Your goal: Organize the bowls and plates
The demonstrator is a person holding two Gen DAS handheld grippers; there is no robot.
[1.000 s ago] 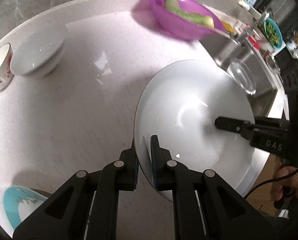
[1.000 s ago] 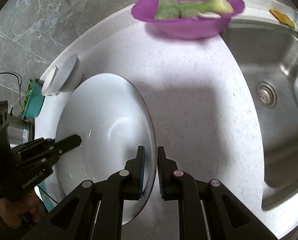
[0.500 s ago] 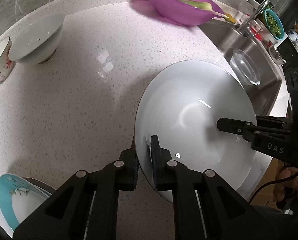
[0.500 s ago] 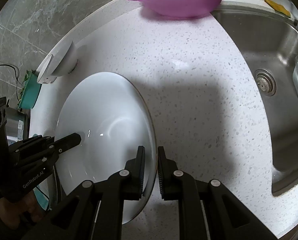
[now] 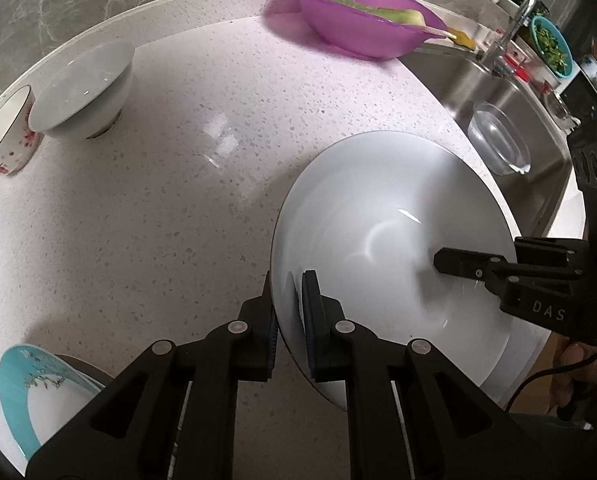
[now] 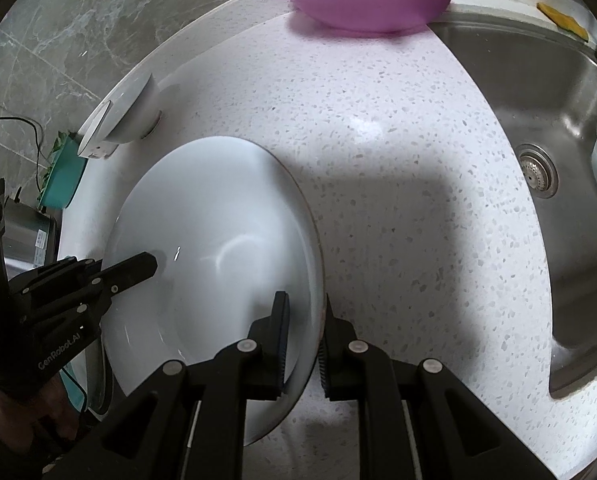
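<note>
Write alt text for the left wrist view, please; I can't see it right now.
Both hand-held grippers pinch opposite rims of a large white bowl above a speckled countertop: the left hand-held gripper at its near-left edge, the right hand-held gripper from the right. Behind sit a purple bowl of vegetables and a smaller white bowl.

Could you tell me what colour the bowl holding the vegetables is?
Purple bowl, clearest in the left wrist view.

I see a speckled counter (image 5: 146, 184) carrying a purple bowl (image 5: 362, 28) at one o'clock, a white bowl (image 5: 84, 92) and patterned cup (image 5: 6, 136) at ten, a teal plate (image 5: 30, 392) at seven.
</note>
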